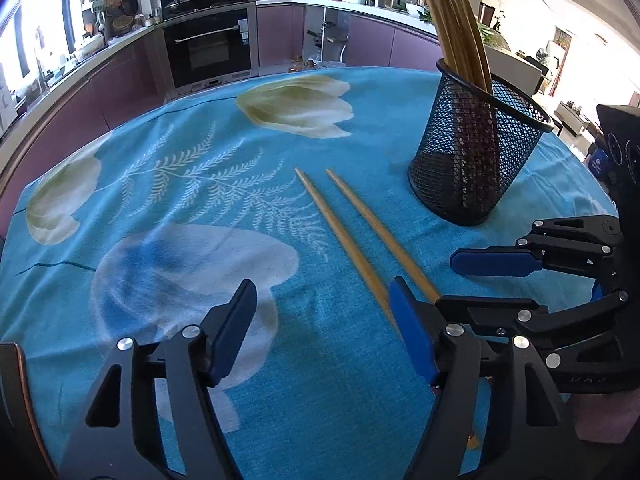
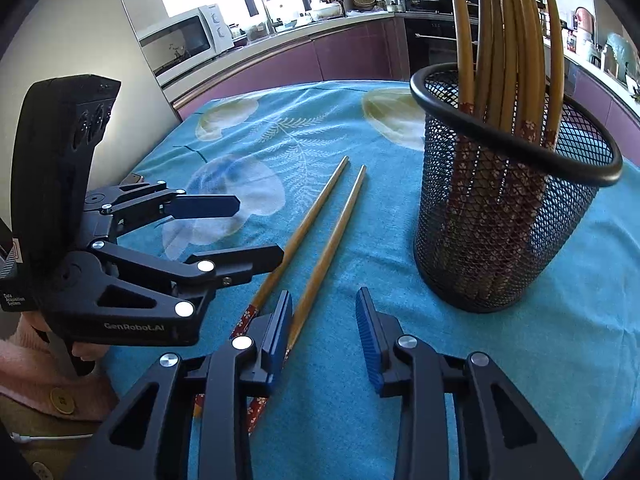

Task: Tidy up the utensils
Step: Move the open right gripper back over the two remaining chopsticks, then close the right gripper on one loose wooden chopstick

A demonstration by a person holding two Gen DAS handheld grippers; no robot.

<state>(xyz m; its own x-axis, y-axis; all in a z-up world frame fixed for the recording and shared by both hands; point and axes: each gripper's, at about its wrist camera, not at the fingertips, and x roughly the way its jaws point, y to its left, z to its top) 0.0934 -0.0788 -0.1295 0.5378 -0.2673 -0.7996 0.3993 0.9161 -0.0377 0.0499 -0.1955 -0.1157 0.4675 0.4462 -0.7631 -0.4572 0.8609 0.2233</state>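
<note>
Two wooden chopsticks (image 1: 340,236) (image 2: 304,228) with red patterned ends lie side by side on the blue flowered cloth (image 1: 180,208). A black mesh cup (image 1: 476,160) (image 2: 512,220) stands upright to their right and holds several more chopsticks. My left gripper (image 1: 324,332) is open and low over the cloth. Its right finger covers the near end of the left chopstick. My right gripper (image 2: 324,332) is open too. The right chopstick (image 2: 332,248) runs beside its left pad, and nothing is pressed between its pads. Both grippers sit close together at the chopsticks' near ends.
The table ends just past the cloth's far edge. Purple kitchen cabinets, an oven (image 1: 208,48) and a microwave (image 2: 180,40) lie beyond it. A person's pink sleeve (image 2: 24,344) shows behind the left gripper (image 2: 248,232).
</note>
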